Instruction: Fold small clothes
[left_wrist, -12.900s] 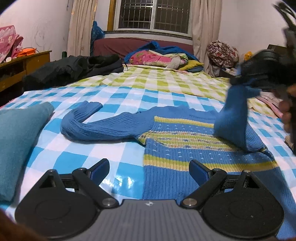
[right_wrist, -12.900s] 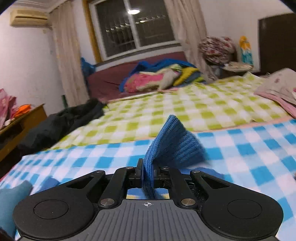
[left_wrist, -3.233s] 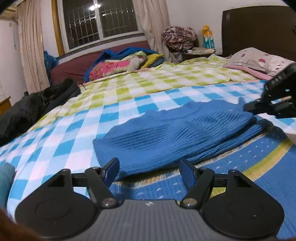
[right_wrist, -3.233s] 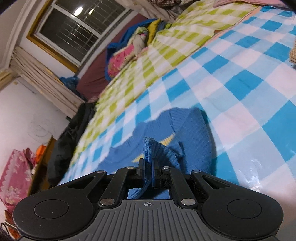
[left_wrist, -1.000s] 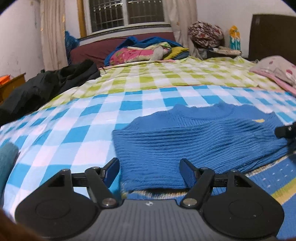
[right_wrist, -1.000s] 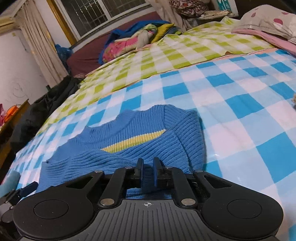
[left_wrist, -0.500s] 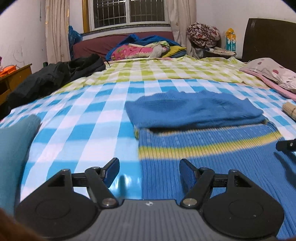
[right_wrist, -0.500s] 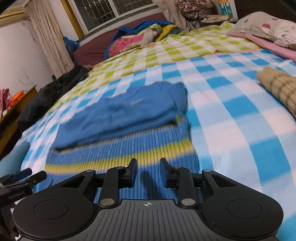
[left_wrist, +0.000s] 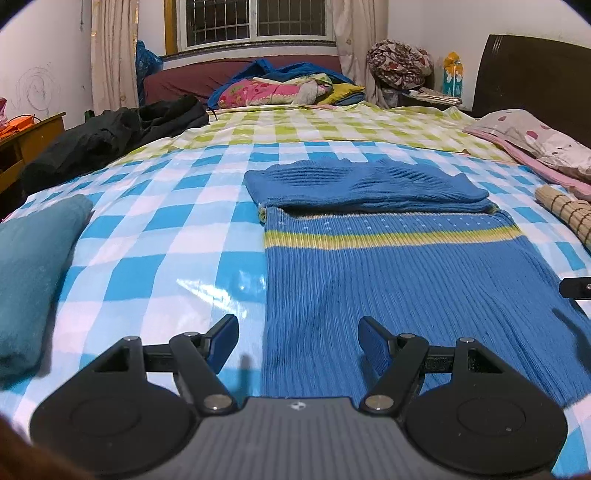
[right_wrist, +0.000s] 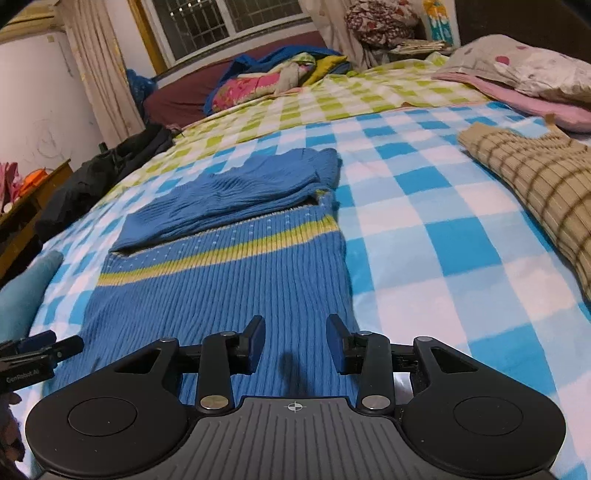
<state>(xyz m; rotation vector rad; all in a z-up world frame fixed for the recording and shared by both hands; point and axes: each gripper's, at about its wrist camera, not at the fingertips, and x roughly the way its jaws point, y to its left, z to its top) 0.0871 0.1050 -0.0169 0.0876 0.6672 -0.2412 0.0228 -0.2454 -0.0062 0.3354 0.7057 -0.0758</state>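
A blue knit sweater (left_wrist: 388, 266) with a yellow-green stripe lies flat on the checked bed cover; it also shows in the right wrist view (right_wrist: 221, 280). Both sleeves (left_wrist: 362, 184) are folded across its upper part. My left gripper (left_wrist: 297, 338) is open and empty over the sweater's near left hem corner. My right gripper (right_wrist: 295, 341) is open and empty over the near right hem corner. The left gripper's fingers (right_wrist: 40, 349) show at the left edge of the right wrist view.
A teal folded cloth (left_wrist: 33, 266) lies at the left. A tan plaid garment (right_wrist: 535, 184) lies at the right, with pink pillows (right_wrist: 524, 81) behind. Dark clothes (left_wrist: 110, 136) and a pile of bedding (left_wrist: 284, 88) lie at the far end. A wooden cabinet (left_wrist: 26, 136) stands at left.
Both grippers have pulled back from the folded sleeves to the sweater's near hem. The right gripper let go of the sleeve and has opened wider.
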